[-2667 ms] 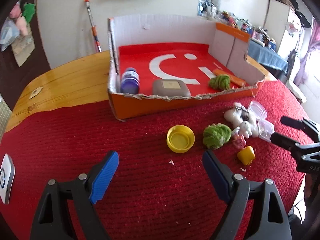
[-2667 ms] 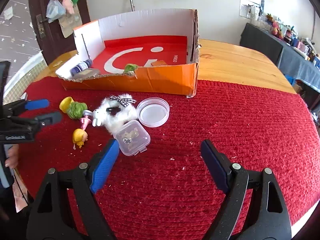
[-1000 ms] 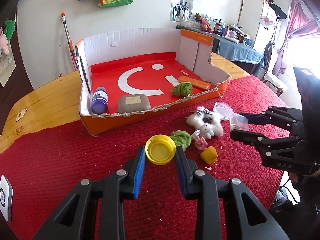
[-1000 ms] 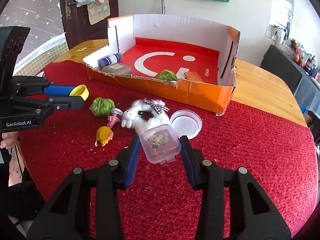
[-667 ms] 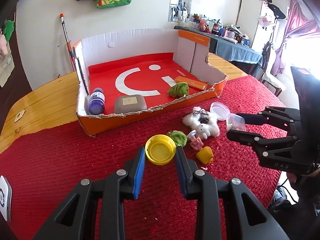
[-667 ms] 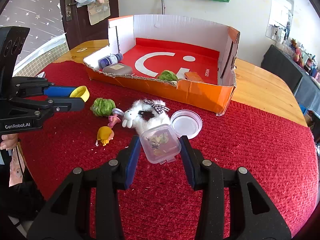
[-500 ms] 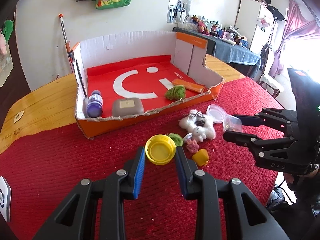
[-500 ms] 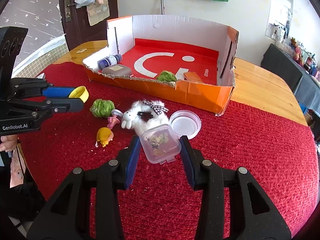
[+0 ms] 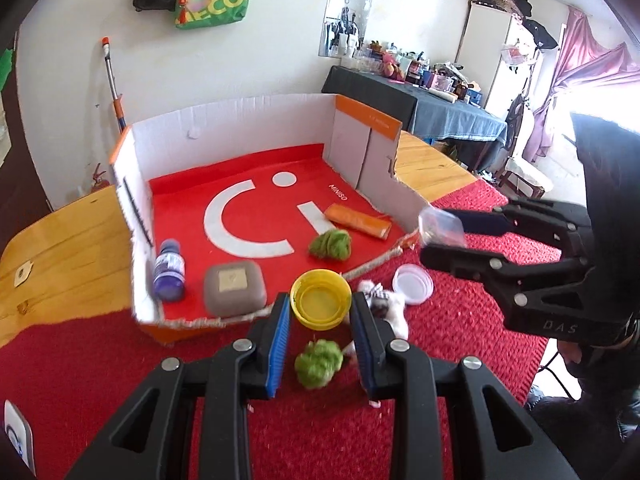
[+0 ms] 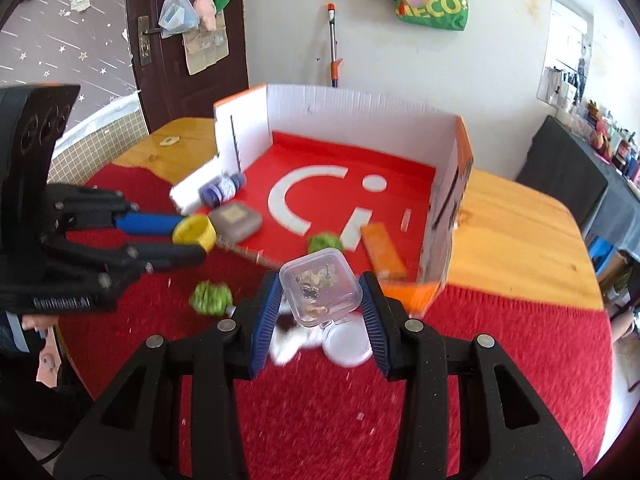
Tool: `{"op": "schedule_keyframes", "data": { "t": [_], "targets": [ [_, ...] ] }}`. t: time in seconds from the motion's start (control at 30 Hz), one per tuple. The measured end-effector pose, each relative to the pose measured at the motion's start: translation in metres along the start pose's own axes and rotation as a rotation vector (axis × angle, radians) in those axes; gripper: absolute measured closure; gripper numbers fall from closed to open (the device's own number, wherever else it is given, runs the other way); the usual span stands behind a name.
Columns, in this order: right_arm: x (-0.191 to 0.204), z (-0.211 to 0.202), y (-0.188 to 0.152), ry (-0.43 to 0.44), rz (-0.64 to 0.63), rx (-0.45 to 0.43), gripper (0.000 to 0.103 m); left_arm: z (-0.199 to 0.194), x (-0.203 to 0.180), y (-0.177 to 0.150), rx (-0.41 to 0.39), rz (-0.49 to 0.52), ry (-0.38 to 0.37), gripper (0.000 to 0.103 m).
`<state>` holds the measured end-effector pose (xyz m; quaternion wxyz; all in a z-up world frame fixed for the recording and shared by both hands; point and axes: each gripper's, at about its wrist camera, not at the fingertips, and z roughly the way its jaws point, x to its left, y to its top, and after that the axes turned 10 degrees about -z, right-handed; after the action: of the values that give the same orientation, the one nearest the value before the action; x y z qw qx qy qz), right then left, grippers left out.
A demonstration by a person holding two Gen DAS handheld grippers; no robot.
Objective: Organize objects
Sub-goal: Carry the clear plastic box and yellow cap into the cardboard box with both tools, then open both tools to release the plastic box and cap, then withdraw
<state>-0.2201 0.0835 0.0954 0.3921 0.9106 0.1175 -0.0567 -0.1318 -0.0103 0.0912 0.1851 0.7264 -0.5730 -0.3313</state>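
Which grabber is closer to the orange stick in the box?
Right. The right gripper with the clear container hovers just before the orange stick; the left gripper is farther, near the gray case.

Sitting in view are one open orange-and-white cardboard box (image 9: pixel 256 128), two fuzzy green pom-pom balls (image 9: pixel 330 243) (image 9: pixel 319 363), one purple bottle (image 9: pixel 169 270), one grey rounded case (image 9: pixel 234 288), one orange flat packet (image 9: pixel 357 221), one yellow plastic cap (image 9: pixel 320 304), one clear square plastic container (image 10: pixel 319 286), one clear round lid (image 9: pixel 413 289) and one white plush toy (image 9: pixel 394 314).
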Motion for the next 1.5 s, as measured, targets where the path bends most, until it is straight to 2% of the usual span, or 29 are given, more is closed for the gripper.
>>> {"op": "schedule_keyframes", "data": {
  "t": [0.17,0.33,0.47,0.7,1.13,1.5],
  "targets": [
    [-0.011,0.02,0.025,0.041,-0.012,0.016,0.064,0.022,0.003,0.015,0.055,-0.02,-0.023,0.072],
    [-0.022,0.058,0.049,0.09,-0.026,0.077,0.064,0.047,0.006,0.028,0.108,-0.013,-0.009,0.072],
    [-0.032,0.089,0.058,0.146,-0.012,0.14,0.064,0.061,0.008,0.033,0.147,-0.007,-0.007,0.072],
    [-0.043,0.131,0.06,0.195,-0.026,0.247,0.064,0.076,0.013,0.038,0.191,0.0,0.004,0.072],
    [-0.045,0.159,0.067,0.243,-0.08,0.352,0.064,0.092,0.019,0.043,0.259,0.02,0.019,0.072],
    [-0.045,0.16,0.066,0.238,-0.109,0.381,0.063,0.098,0.014,0.046,0.292,0.062,0.039,0.072]
  ]
}}
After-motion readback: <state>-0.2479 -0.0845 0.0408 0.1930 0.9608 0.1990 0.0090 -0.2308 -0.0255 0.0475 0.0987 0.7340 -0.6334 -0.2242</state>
